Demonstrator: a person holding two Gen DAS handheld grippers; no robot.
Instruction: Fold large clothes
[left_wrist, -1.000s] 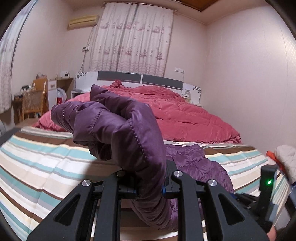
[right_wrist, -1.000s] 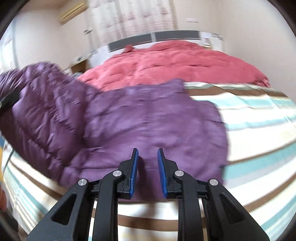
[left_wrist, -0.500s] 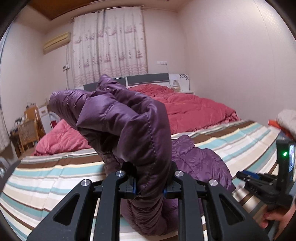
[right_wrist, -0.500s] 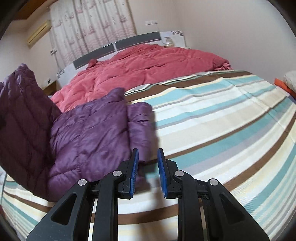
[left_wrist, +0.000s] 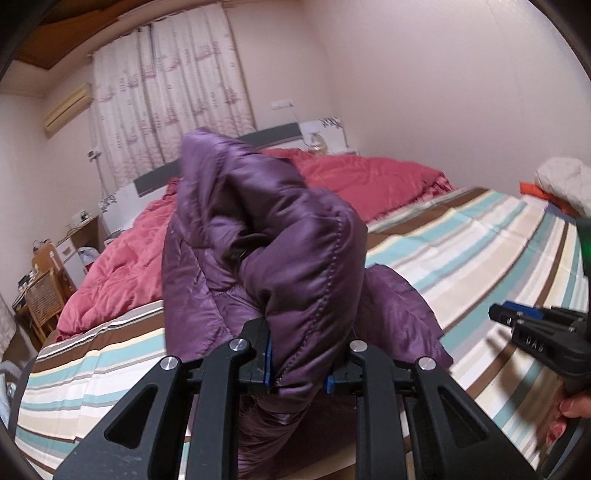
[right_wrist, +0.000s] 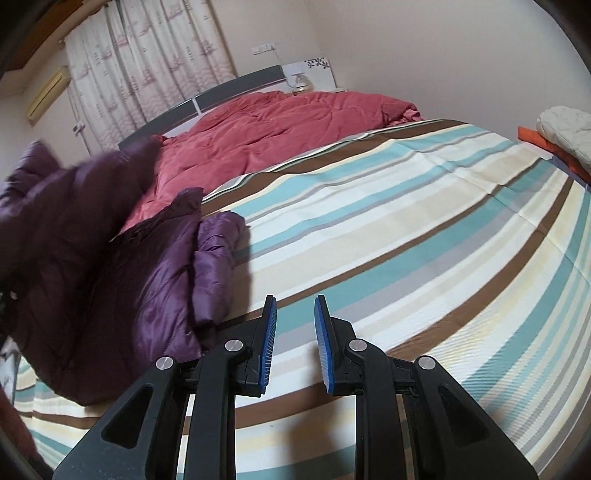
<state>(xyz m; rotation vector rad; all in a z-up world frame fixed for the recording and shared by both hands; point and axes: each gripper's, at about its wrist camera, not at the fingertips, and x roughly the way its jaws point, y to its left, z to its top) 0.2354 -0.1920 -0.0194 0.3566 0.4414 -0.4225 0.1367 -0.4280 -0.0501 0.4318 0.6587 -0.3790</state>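
Between left gripper (left_wrist: 299, 363) jaws: purple jacket (left_wrist: 280, 266), clamped | right gripper (right_wrist: 294, 343) beside it, agape

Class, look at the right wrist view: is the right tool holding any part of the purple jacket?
No. The right tool is open and empty above the striped sheet, with the purple jacket lying off to its side.

Jacket (left_wrist: 295, 258) — glossy purple, quilted stitching. Sheet (right_wrist: 406, 229) — stripes of teal, cream, white, brown, grey. Quilt (right_wrist: 280, 125) rose-red. Curtain (left_wrist: 166, 103) white with faint pink motifs. Headboard (right_wrist: 236, 83) dark grey band over white. Gripper pads (right_wrist: 269, 345) blue, bodies black. Folded items (right_wrist: 565, 129) at bedside: white over orange.
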